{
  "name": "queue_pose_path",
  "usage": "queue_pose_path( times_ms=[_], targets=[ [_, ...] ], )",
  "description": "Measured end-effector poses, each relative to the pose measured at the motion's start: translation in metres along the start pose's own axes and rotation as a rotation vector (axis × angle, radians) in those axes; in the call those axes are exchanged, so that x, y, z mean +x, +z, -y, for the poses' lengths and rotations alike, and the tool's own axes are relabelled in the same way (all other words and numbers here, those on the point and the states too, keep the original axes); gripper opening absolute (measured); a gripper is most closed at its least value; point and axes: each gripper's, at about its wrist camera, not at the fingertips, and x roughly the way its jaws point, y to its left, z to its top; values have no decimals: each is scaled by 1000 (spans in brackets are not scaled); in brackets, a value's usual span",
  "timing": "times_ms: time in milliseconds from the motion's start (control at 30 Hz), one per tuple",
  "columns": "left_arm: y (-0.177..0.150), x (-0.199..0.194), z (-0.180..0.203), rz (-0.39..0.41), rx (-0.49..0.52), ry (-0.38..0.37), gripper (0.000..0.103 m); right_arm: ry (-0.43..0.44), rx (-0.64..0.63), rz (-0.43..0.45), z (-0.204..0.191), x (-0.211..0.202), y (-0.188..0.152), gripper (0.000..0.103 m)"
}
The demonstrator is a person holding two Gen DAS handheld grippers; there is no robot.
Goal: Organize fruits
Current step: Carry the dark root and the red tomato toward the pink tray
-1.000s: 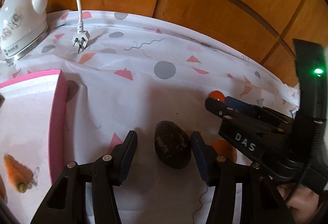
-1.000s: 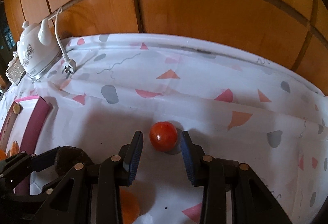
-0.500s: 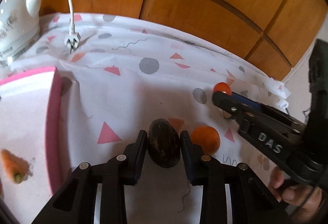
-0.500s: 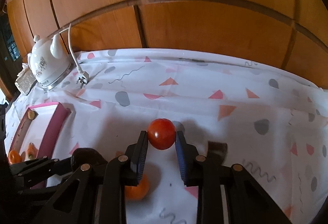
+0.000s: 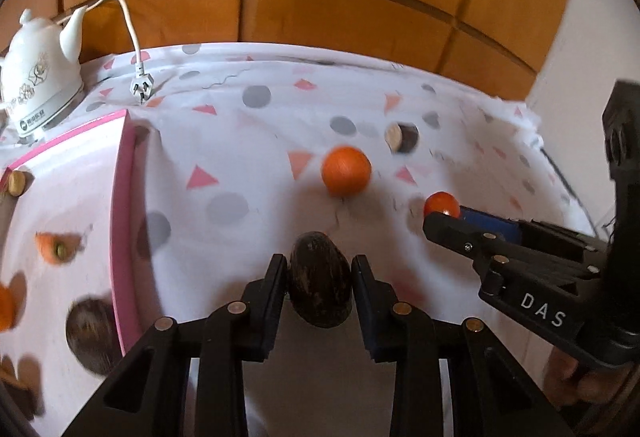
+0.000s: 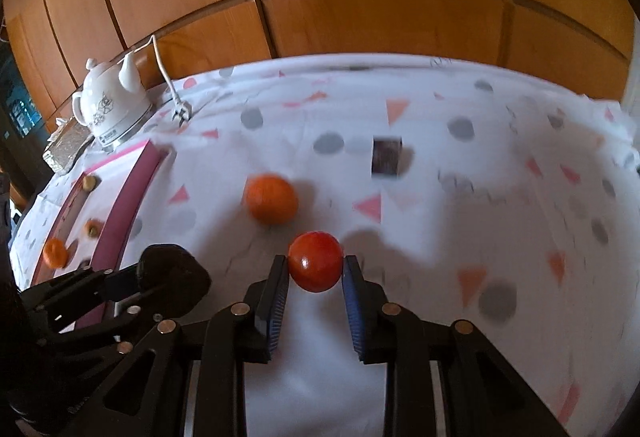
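Note:
My left gripper (image 5: 319, 269) is shut on a dark brown avocado (image 5: 320, 279) and holds it above the cloth. My right gripper (image 6: 315, 269) is shut on a red tomato (image 6: 315, 261), also lifted; both show in the left wrist view, the gripper (image 5: 448, 225) and the tomato (image 5: 441, 203). An orange (image 5: 346, 170) (image 6: 272, 199) lies on the patterned cloth between them. A pink tray (image 5: 124, 205) (image 6: 132, 189) at the left holds a carrot piece (image 5: 54, 247), another dark fruit (image 5: 90, 331) and other pieces.
A short dark cylinder (image 5: 402, 136) (image 6: 386, 156) lies on the cloth beyond the orange. A white kettle (image 5: 38, 85) (image 6: 110, 105) with a loose plug (image 5: 141, 87) stands at the back left. Wooden panels (image 6: 360, 17) back the table.
Both grippers closed on their fruits, the left on the avocado, the right on the tomato, and lifted them off the cloth. The orange and the cylinder now show farther below.

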Motion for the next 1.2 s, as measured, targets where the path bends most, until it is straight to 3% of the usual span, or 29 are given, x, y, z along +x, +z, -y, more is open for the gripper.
queue_pose_path(
  times_ms=[333,433,533,800,1200],
  targets=[
    [-17,0,6,50,-3,31,34,-48,13,12,-4,-10,-37,27],
    [-18,8,6,14,-10,26,34,-54,24,13,-2,-10,-39,27],
    [-18,8,11,14,19,54,33,-45,46,1,1,-8,-42,27],
    [-19,6,9,20,4,43,33,-50,56,10,3,-11,-45,27],
    [-26,-21,12,21,-3,31,33,-53,18,13,-9,-15,-54,27]
  ],
)
